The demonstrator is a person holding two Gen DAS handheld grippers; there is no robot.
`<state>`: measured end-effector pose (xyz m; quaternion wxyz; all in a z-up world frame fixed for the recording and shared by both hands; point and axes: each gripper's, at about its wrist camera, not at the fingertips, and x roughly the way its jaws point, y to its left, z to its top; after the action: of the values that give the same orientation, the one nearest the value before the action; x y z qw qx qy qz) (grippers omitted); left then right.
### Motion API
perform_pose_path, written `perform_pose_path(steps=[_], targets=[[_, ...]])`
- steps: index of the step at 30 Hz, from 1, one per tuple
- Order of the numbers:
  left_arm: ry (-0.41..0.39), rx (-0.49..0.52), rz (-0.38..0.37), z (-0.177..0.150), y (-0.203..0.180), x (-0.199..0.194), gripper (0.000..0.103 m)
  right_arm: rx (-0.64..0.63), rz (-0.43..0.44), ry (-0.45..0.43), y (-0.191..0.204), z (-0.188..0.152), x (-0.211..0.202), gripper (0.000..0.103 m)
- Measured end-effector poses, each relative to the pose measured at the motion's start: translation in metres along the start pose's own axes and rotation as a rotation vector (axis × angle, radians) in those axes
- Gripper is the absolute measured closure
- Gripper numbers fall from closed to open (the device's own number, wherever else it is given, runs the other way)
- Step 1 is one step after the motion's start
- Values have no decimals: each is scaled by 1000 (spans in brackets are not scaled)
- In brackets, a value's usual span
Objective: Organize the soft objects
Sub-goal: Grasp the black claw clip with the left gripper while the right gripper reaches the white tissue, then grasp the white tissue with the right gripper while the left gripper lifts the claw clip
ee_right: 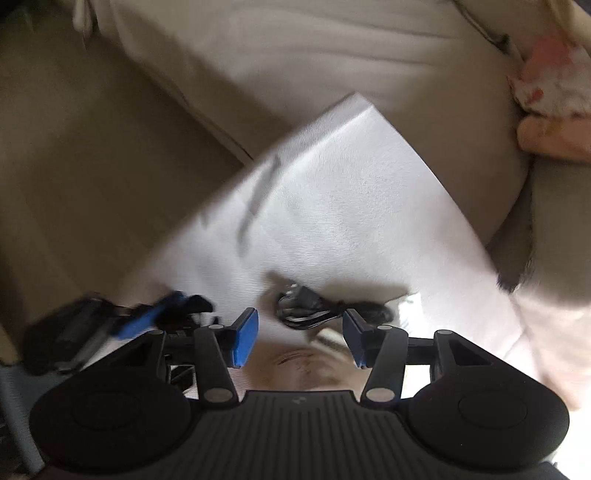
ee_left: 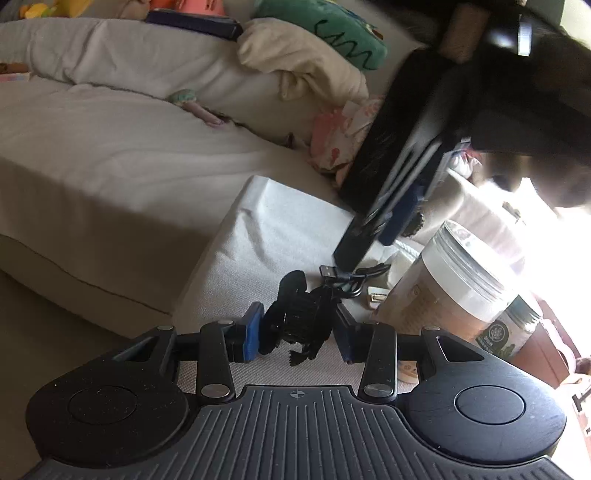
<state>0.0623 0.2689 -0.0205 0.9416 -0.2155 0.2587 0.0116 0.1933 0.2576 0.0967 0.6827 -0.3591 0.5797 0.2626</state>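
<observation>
My left gripper (ee_left: 299, 330) stands around a small black soft toy (ee_left: 295, 321) on a white cloth-covered surface (ee_left: 266, 229); the blue pads touch its sides. My right gripper (ee_right: 300, 338) is open and empty above the same white surface (ee_right: 332, 206), just in front of a coiled black cable (ee_right: 314, 306). The right gripper also shows in the left wrist view (ee_left: 373, 236), blurred, above the cable (ee_left: 351, 280). The left gripper shows blurred in the right wrist view (ee_right: 147, 321). Soft toys lie on the beige sofa: a green plush (ee_left: 332, 29) and a pink patterned one (ee_left: 340, 140).
A beige sofa (ee_left: 110, 147) with a cream blanket (ee_left: 303, 62) fills the back. A large lidded jar (ee_left: 443, 288) and a smaller jar (ee_left: 513, 332) stand at the right of the white surface. A dark flat object (ee_left: 195, 20) lies on the sofa back.
</observation>
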Motion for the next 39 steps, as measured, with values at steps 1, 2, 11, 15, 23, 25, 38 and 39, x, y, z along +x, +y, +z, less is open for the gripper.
perform_pose_path(steps=[1, 2, 11, 15, 23, 25, 38, 39], targets=[[0, -3, -2, 1, 1, 0, 58, -18, -15, 20, 0, 5, 4, 52], [-1, -6, -4, 0, 1, 0, 58, -38, -17, 39, 5, 9, 8, 52], [-3, -15, -22, 1, 8, 4, 58, -124, -79, 94, 19, 23, 27, 62], [-4, -19, -23, 0, 8, 4, 58, -145, -88, 61, 21, 18, 18, 99], [-5, -35, -36, 0, 12, 3, 58, -126, -54, -57, 3, -3, -37, 94], [-6, -43, -42, 1, 14, 3, 58, -77, -36, -26, -12, -6, -37, 76], [-6, -74, -66, 3, 23, 3, 59, 383, 176, -55, -133, -58, 5, 100], [-2, -74, -68, 3, 23, 3, 59, 385, 175, -81, -134, -62, 0, 100]])
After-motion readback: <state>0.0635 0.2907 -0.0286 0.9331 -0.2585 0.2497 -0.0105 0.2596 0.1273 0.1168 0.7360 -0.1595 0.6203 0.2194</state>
